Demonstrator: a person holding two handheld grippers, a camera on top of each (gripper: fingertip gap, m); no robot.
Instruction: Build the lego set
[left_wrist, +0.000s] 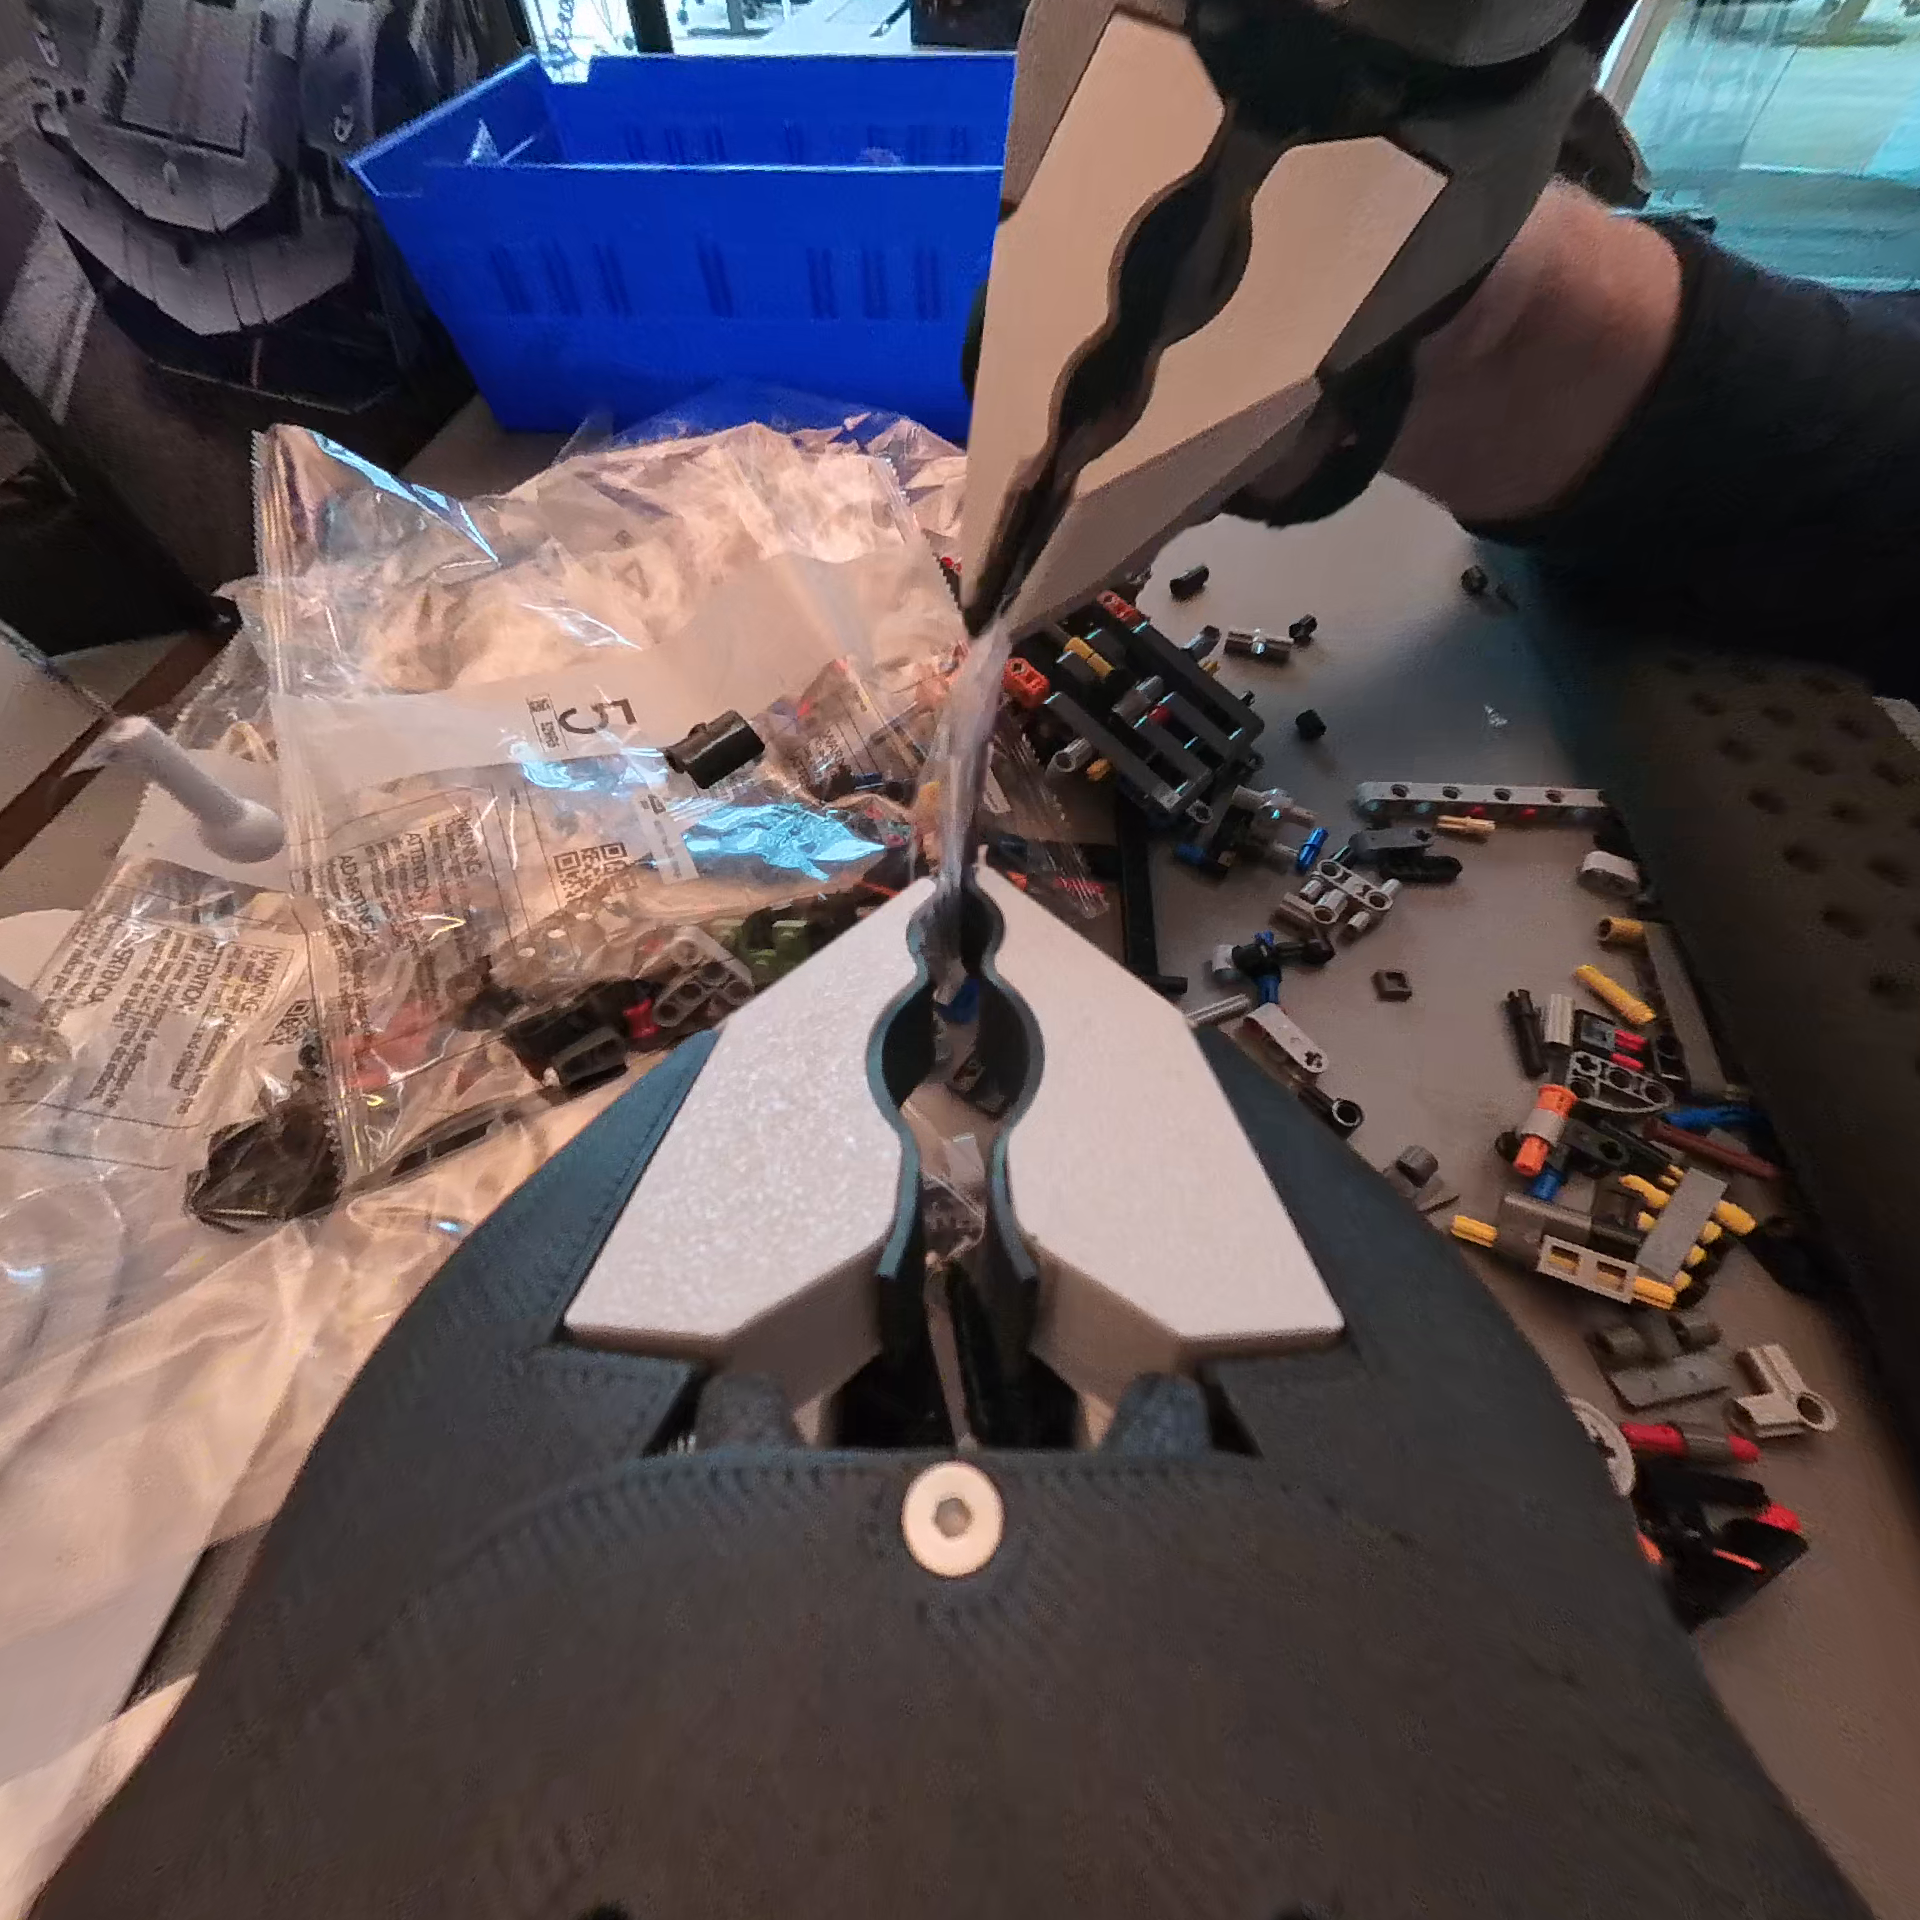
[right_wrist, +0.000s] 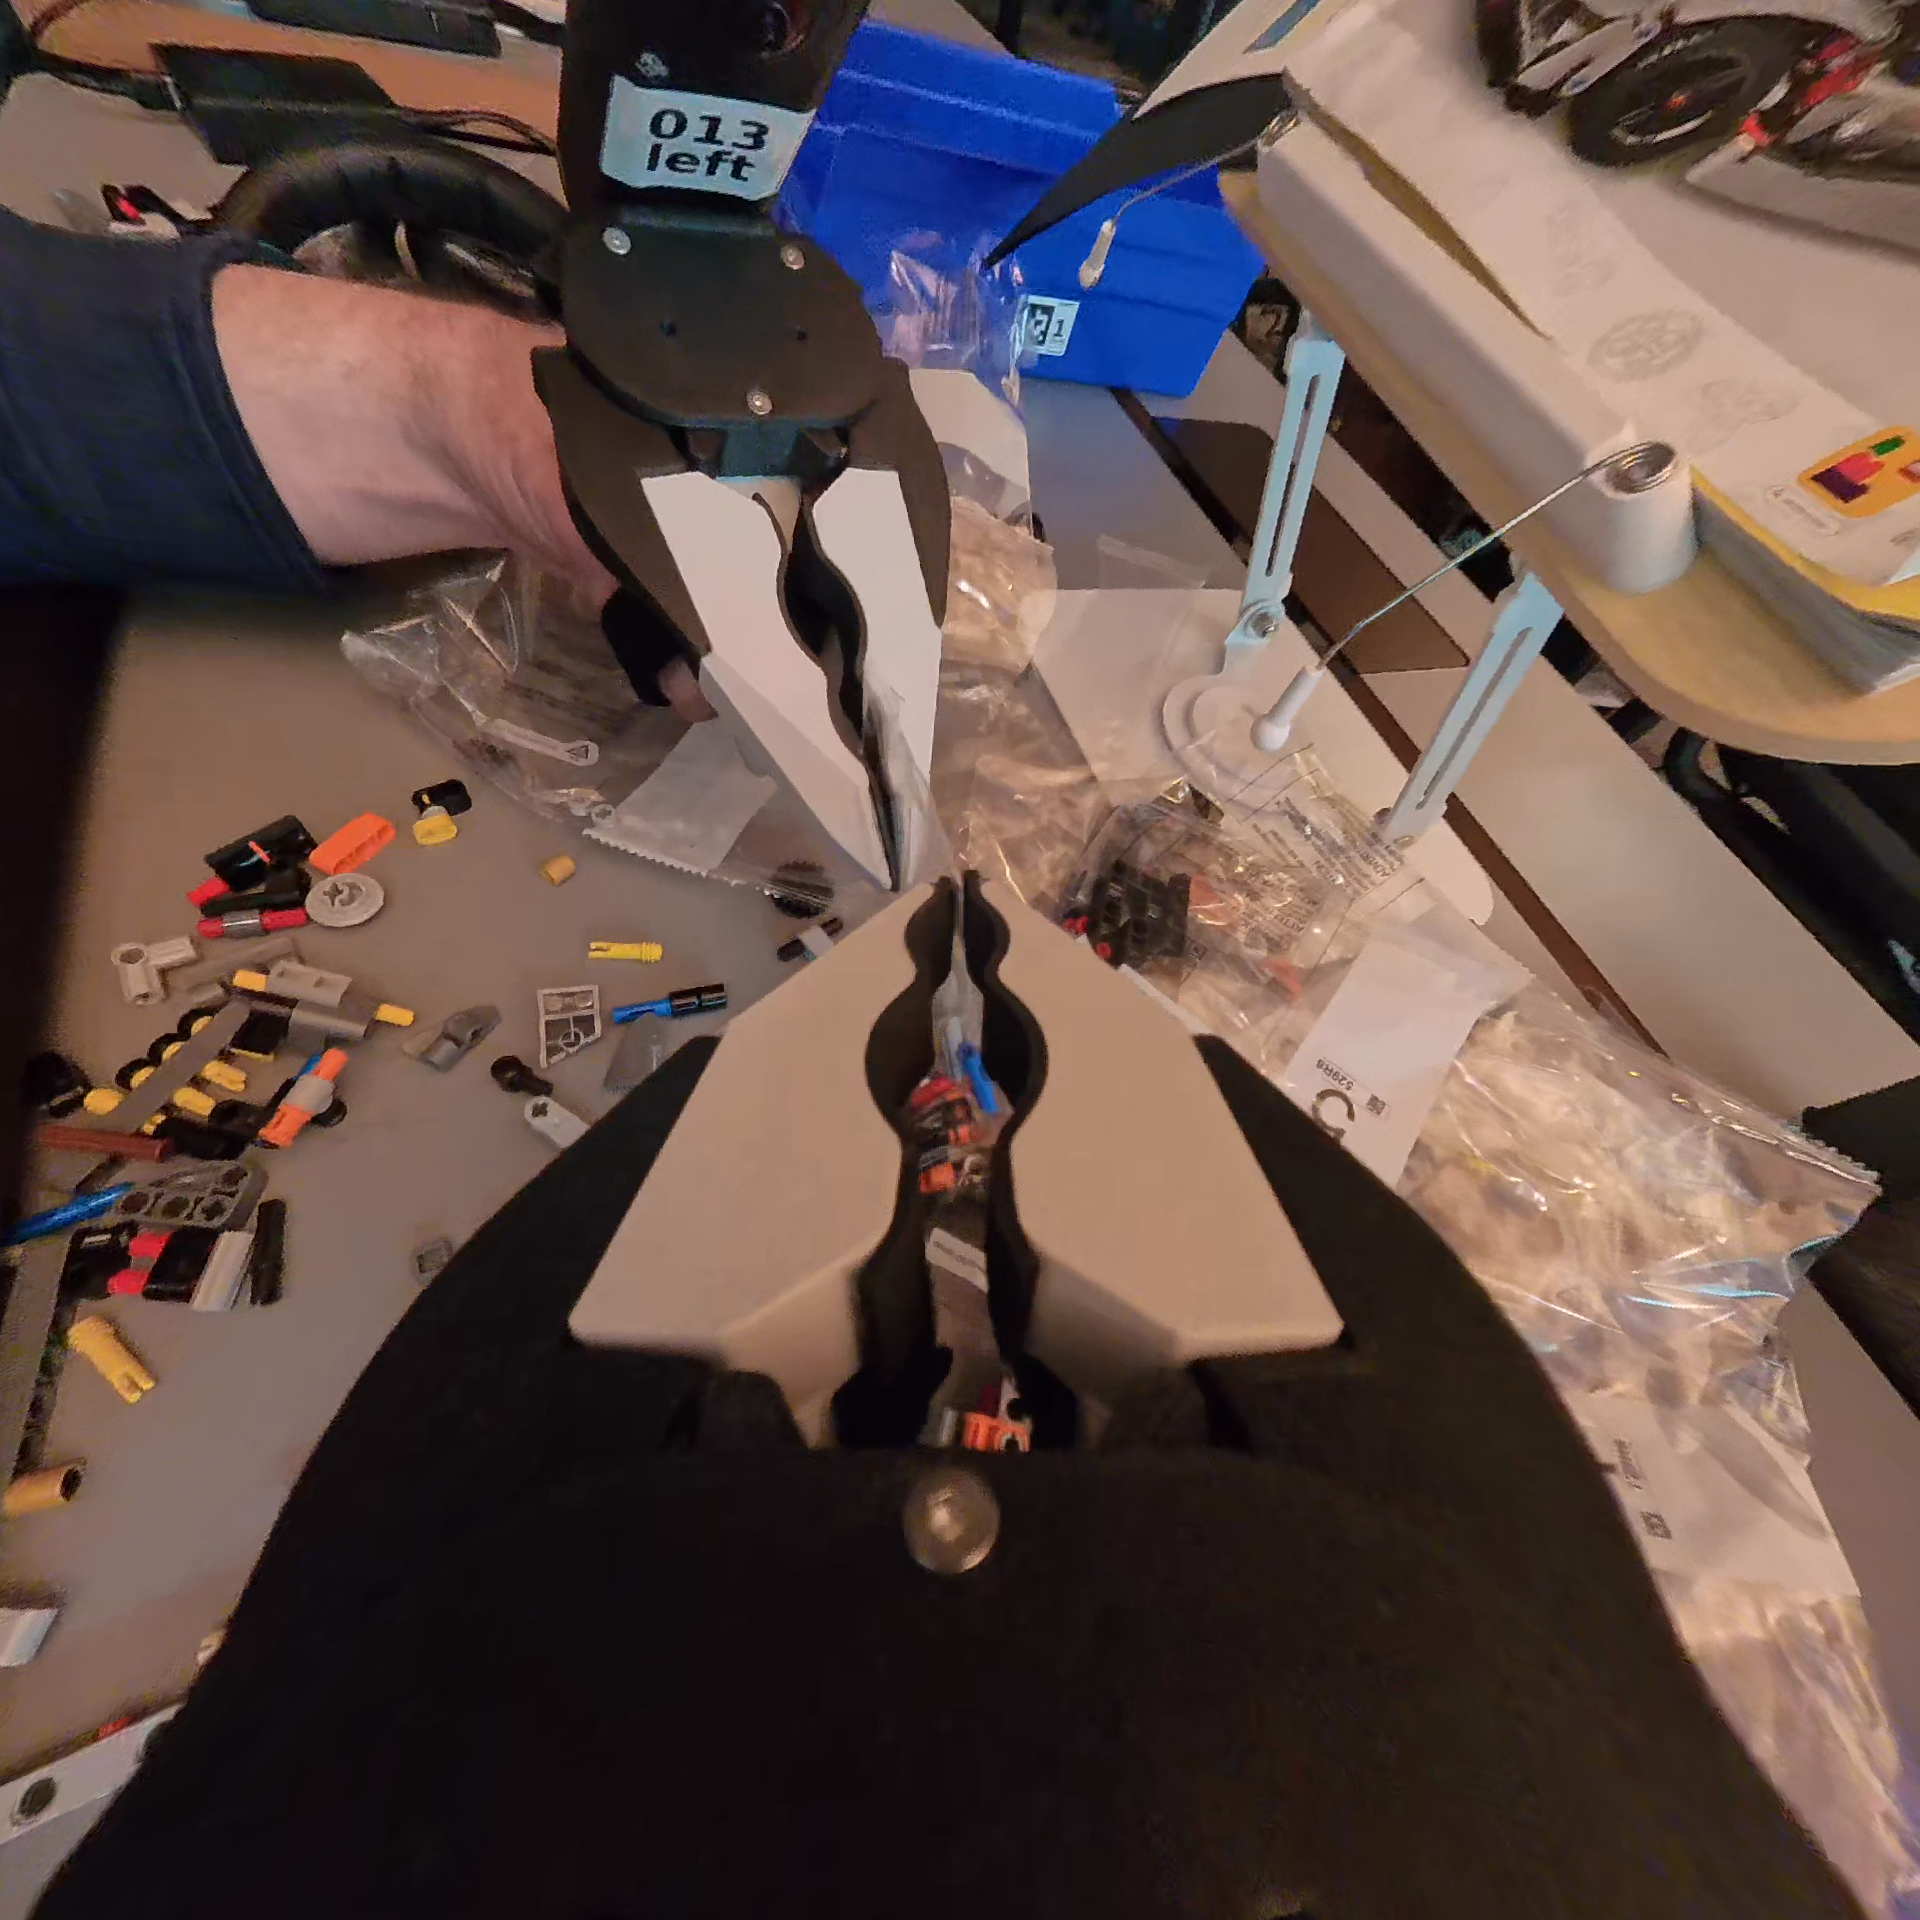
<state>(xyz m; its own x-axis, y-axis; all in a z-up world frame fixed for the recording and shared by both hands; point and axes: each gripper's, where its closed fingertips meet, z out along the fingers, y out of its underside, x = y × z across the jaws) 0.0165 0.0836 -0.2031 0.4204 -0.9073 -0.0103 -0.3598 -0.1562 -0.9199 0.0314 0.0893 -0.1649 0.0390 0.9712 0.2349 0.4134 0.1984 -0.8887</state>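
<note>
A small clear plastic bag (left_wrist: 961, 769) of lego parts is stretched taut between both grippers above the table. My left gripper (left_wrist: 961, 894) is shut on its near end. My right gripper (left_wrist: 987, 613) comes down from above and is shut on its far end. In the right wrist view the right gripper (right_wrist: 961, 894) is shut on the bag (right_wrist: 951, 1122), with orange and blue parts showing between the fingers. The left gripper (right_wrist: 894, 862) pinches the bag just beyond it. A partly built black assembly (left_wrist: 1143, 717) lies on the grey table (left_wrist: 1455, 644).
Several larger clear part bags (left_wrist: 520, 727) are piled on the left. Loose small parts (left_wrist: 1600, 1122) are scattered on the right; they also show in the right wrist view (right_wrist: 239, 1039). A blue bin (left_wrist: 707, 239) stands behind. An instruction booklet on a stand (right_wrist: 1558, 343) is at the right. Left tips to right tips: about 5 cm.
</note>
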